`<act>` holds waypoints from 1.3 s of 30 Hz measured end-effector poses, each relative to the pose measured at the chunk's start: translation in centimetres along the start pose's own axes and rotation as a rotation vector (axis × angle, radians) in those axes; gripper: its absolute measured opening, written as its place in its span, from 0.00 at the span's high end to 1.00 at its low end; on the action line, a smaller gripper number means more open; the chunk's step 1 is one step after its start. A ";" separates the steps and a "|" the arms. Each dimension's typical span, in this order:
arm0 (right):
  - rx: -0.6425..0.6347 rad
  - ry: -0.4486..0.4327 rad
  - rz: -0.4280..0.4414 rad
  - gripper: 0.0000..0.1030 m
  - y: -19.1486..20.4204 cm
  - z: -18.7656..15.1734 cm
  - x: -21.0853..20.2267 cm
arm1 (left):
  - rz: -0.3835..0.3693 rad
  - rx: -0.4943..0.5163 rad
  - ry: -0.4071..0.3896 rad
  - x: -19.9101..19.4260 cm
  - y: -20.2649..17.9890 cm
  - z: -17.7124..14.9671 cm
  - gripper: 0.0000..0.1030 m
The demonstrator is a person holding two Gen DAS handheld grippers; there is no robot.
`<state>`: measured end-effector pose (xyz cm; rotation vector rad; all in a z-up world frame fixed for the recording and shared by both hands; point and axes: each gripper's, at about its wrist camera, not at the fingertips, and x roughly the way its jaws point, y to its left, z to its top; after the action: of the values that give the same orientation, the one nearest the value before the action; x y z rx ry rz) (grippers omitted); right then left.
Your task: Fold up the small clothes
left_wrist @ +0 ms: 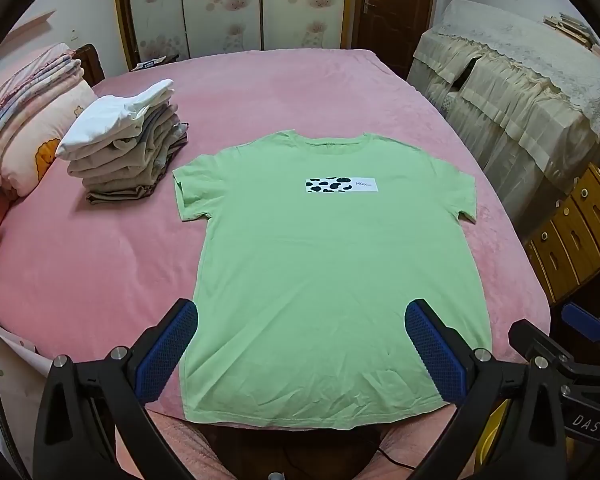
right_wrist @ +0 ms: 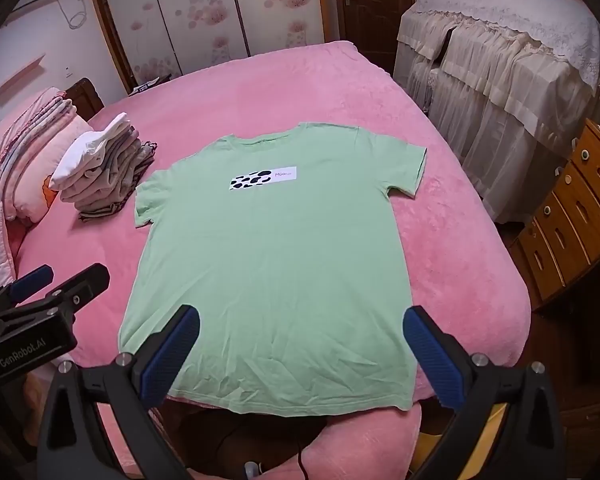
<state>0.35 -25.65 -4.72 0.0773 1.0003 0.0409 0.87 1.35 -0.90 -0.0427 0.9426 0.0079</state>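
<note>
Green tee [left_wrist: 332, 264] flat; both claws [left_wrist: 300, 344] [right_wrist: 300, 352] wide, hovering.

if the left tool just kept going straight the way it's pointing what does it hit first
Most likely the green t-shirt: the left tool, open and empty, points down over its lower half, spread flat on the pink bed. Nothing shows in between, though depth is hard to judge.

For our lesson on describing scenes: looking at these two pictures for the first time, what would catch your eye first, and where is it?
The green T-shirt stands out first, spread flat and face up in the middle of the pink bed, a cow-spot label across its chest. Next comes the stack of folded clothes to its left, near the pillows. Both tongs, left and right, hang open over the hem.
</note>
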 end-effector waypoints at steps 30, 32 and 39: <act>-0.030 0.054 -0.018 0.01 0.8 2.2 4.4 | -0.002 -0.016 0.054 4.6 1.4 2.0 0.00; -0.023 0.042 -0.003 0.01 0.9 2.5 4.7 | -0.004 -0.013 0.055 4.9 1.4 2.3 0.00; -0.038 0.021 -0.015 0.01 1.4 3.5 5.7 | -0.006 -0.009 0.057 6.0 1.9 3.4 0.00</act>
<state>6.39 -24.03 -7.53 0.0346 1.0205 0.0472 7.07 3.27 -3.81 -0.0547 0.9992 0.0056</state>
